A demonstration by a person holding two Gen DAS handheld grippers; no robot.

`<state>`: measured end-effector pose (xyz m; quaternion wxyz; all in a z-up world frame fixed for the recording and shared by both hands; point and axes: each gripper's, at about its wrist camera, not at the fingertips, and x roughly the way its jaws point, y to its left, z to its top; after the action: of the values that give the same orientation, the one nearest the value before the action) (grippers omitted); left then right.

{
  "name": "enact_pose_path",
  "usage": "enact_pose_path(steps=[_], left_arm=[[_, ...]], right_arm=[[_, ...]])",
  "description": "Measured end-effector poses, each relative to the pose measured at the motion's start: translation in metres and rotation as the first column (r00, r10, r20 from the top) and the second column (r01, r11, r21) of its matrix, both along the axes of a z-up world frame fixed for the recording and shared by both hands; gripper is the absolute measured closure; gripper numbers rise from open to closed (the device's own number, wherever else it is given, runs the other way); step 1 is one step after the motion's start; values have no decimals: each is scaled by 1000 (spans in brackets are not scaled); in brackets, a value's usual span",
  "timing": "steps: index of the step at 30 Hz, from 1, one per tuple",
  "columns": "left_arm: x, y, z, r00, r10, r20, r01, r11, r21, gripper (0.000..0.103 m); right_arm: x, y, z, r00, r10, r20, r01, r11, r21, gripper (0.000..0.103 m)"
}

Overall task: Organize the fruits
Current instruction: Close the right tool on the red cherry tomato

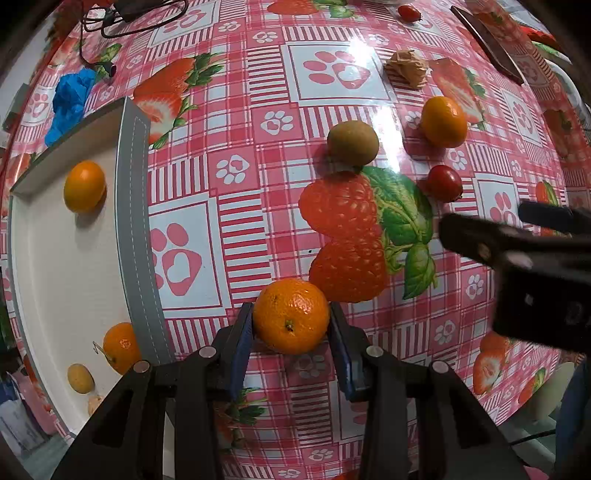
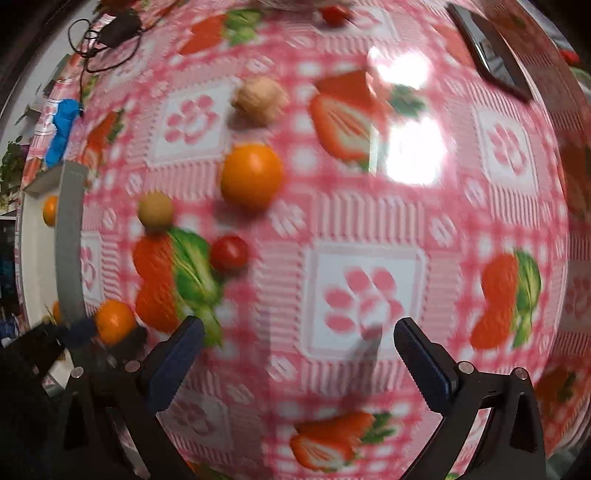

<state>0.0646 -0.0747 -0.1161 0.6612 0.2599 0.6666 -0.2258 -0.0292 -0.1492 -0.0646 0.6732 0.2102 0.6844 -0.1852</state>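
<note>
My left gripper [image 1: 291, 312] is shut on a mandarin [image 1: 291, 321], its blue pads pressing both sides just above the tablecloth. To its left is a white tray [image 1: 133, 206] with a grey rim, holding an orange [image 1: 84, 186], a second mandarin [image 1: 120, 347] and a small yellow fruit [image 1: 80, 377]. On the cloth lie a kiwi [image 1: 352, 143], another orange [image 1: 443, 121] and a cherry tomato [image 1: 444, 183]. My right gripper [image 2: 299, 339] is open over bare cloth with nothing between its fingers. It shows blurred at the right of the left wrist view [image 1: 484, 221].
A crumpled brown lump [image 1: 408, 68] and a second tomato [image 1: 409, 13] lie farther back. A dark flat object [image 1: 487, 42] sits at the far right edge, a blue cloth [image 1: 70, 99] and black cables [image 1: 129, 14] at the far left.
</note>
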Motion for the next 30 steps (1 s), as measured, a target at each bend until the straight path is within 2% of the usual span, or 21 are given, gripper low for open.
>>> enact_pose_path(steps=[2, 3, 4, 7, 8, 10, 11, 12, 13, 14, 17, 21, 30], left_arm=[[0, 0, 0, 1000, 3, 0, -3, 1000, 0, 60], [0, 0, 0, 1000, 3, 1, -3, 1000, 0, 60], [0, 0, 0, 1000, 4, 1, -4, 1000, -1, 60], [0, 0, 0, 1000, 2, 0, -2, 1000, 0, 60], [0, 0, 0, 1000, 2, 0, -2, 1000, 0, 60], [0, 0, 0, 1000, 3, 0, -3, 1000, -1, 60], [0, 0, 0, 1000, 3, 0, -3, 1000, -1, 60], [0, 0, 0, 1000, 2, 1, -2, 1000, -2, 60], [0, 0, 0, 1000, 1, 1, -1, 1000, -2, 60], [0, 0, 0, 1000, 0, 2, 0, 1000, -2, 60], [-1, -1, 0, 1000, 2, 1, -2, 1000, -4, 60], [-2, 1, 0, 1000, -7, -2, 7, 1000, -14, 61], [-11, 21, 14, 1000, 20, -8, -21, 999, -46, 61]], right_arm=[[15, 3, 1, 1000, 22, 12, -22, 1000, 1, 9], [22, 4, 0, 999, 37, 11, -37, 999, 8, 19], [26, 5, -1, 999, 42, 10, -42, 999, 14, 23], [37, 9, -2, 999, 51, 13, -51, 999, 3, 23], [39, 11, -3, 998, 53, 16, -53, 999, 1, 26], [46, 13, -1, 997, 76, 20, -75, 997, -17, 45], [50, 15, 0, 996, 87, 20, -87, 996, -21, 49], [52, 16, 0, 995, 96, 16, -95, 995, -26, 57], [54, 19, 1, 995, 103, 14, -103, 994, -31, 68], [55, 23, 1, 994, 105, 13, -105, 994, -29, 71], [45, 43, 1, 996, 81, 21, -81, 997, -4, 76], [22, 34, 5, 999, 23, 44, -25, 998, 56, 78], [-13, 18, 24, 997, -55, 56, 50, 994, 93, 78]])
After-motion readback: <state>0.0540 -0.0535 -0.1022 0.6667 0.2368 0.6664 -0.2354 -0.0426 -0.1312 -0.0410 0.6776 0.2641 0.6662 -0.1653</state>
